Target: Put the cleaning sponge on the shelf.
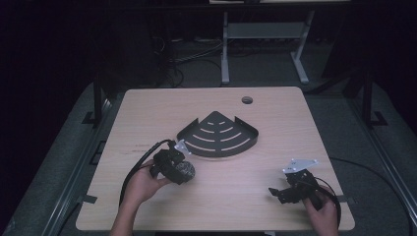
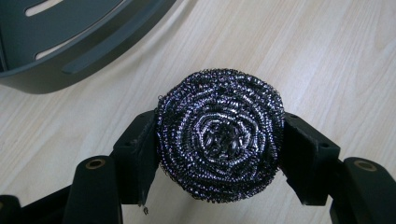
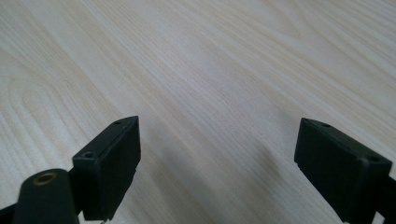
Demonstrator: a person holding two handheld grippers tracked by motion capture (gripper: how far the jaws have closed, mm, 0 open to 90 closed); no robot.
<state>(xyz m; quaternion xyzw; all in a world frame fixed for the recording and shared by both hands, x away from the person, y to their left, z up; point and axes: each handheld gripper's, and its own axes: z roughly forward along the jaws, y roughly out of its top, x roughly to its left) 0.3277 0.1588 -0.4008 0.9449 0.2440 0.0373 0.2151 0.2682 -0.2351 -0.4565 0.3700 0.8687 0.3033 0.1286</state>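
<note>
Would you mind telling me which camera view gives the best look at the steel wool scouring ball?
The left gripper view: the scouring ball sits large and sharp there, its coiled wire clear, pressed between the left gripper jaws. The high view shows it small and dark near the corner rack. The right gripper view looks at bare table.

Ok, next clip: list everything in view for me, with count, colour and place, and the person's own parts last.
round steel-wire scouring ball: one, dark silvery, clamped between the left gripper's jaws, just in front of the rack
fan-shaped slotted plastic corner rack: one, dark grey, middle of the table
pale wooden table: one, light wood, round cable hole near its far edge
white metal desk frame: one, on the floor beyond the table
left gripper: one, black, near left, shut on the ball
right gripper: one, black, near right, jaws apart over bare wood
hands: two, entering from the bottom edge
</note>
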